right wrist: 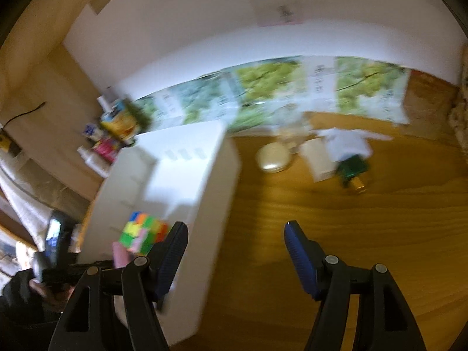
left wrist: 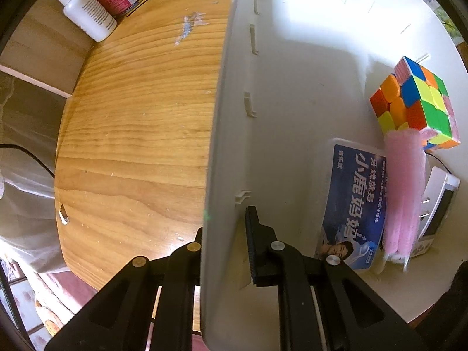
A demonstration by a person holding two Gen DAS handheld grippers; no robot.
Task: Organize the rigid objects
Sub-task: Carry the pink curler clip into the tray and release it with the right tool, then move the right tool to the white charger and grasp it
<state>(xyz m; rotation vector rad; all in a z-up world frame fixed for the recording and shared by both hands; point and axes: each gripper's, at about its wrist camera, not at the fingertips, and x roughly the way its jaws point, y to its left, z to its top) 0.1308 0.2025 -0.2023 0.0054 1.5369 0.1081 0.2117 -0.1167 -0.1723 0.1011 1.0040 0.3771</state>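
Landmark: a white rectangular plastic storage bin stands on a wood-grain tabletop.
Left gripper: the left gripper points straight down, its black jaws nearly closed and clamped on the bin's near side wall, one finger outside, one inside.
Right gripper: the right gripper hovers just beside the bin over bare wood, jaws spread apart with nothing between them; this view is blurred.
Inside the bin: a multicoloured puzzle cube sits against the far wall, touching a pink fuzzy strip; a blue-labelled clear plastic box lies beside the strip, a white device beyond it.
Outside the bin: a white squeeze bottle stands well apart at the table's corner; a cream oval case and a green-labelled bottle lie on its other side.
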